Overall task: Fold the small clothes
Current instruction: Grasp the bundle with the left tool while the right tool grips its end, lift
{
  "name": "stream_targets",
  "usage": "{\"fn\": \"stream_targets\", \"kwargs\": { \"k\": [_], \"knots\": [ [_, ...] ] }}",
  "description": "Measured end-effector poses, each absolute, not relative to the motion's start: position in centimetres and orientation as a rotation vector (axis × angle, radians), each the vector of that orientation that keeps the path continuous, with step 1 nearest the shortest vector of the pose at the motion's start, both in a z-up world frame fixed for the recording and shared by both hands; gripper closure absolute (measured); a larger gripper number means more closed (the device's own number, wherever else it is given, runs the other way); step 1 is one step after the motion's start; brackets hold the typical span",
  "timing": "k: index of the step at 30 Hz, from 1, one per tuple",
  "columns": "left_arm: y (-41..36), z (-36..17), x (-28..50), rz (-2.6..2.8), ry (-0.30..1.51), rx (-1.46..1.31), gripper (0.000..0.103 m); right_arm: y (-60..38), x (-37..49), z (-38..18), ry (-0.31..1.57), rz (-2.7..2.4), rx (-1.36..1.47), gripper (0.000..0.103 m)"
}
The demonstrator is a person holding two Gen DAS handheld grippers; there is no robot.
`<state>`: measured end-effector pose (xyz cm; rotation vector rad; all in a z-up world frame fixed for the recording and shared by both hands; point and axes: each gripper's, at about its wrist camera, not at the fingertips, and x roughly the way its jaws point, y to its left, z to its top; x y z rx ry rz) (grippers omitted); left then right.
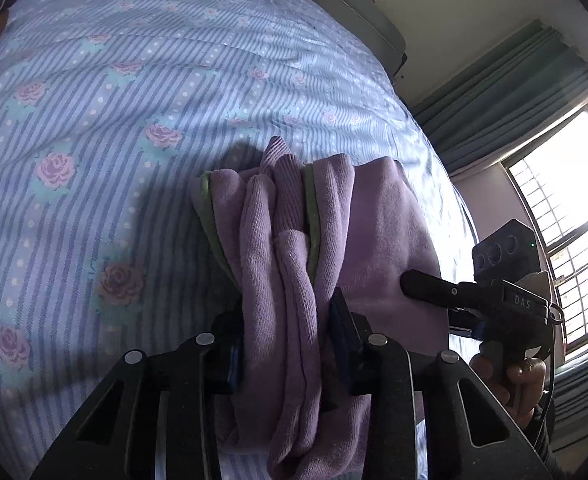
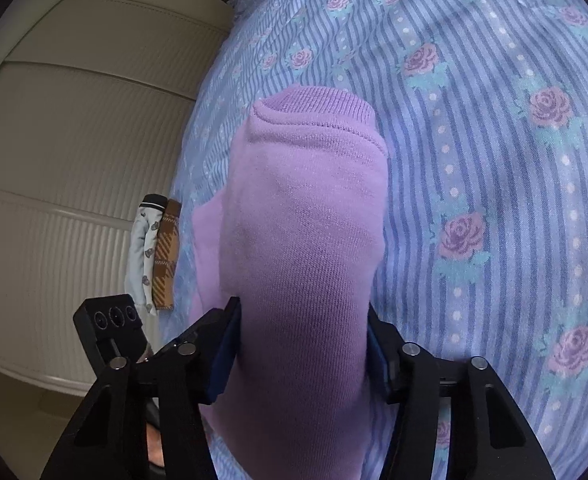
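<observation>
The bed, covered in a blue-and-white striped cotton sheet printed with pink roses (image 1: 106, 92), is carrying one garment, a small lilac knitted sweatshirt with green edge trim (image 1: 378, 216), which is lying bunched near the edge of the sheet closest to the person. The left gripper (image 1: 284, 344) is clamping a thick gathered wad of this sweatshirt, with its blue pads pressing the folds from both sides. The right gripper (image 2: 300, 352) is gripping another portion that ends in a ribbed cuff or hem (image 2: 318, 106), the fabric filling the gap between its pads. Judged from the loose drape and deep folds, the sweatshirt is light, soft and limp; it is likely to sag and slide on itself, so take hold at seams, ribbed hems or stacked layers rather than at single thin plies. Two tongs are working, one in each hand; a hand (image 1: 506, 380) is showing on the right one. Two further small cloths, one pale grey printed (image 2: 144, 248) and one brown plaid (image 2: 166, 256), are resting side by side at the far left edge of the sheet.
</observation>
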<state>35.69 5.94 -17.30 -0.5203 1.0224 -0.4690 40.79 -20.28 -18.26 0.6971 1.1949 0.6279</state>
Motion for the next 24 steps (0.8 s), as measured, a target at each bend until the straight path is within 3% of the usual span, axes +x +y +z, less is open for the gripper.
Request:
{"fn": "stream_targets", "kwargs": {
  "k": [4, 13, 24],
  "knots": [
    [5.9, -16.2, 35.3, -0.47, 1.019, -0.506, 0.074, -19.4, 40.3, -16.8, 1.176, 0.621, 0.665, 0.061],
    [8.4, -10.7, 33.4, -0.478, 0.949, -0.483, 0.074, -15.9, 38.7, -11.1, 1.11, 0.648, 0.624, 0.062],
    [19.9, -3.0, 31.4, -0.392, 0.832, -0.466, 0.074, -3.8, 39.4, -3.7, 1.044, 0.755, 0.578, 0.062]
  ]
}}
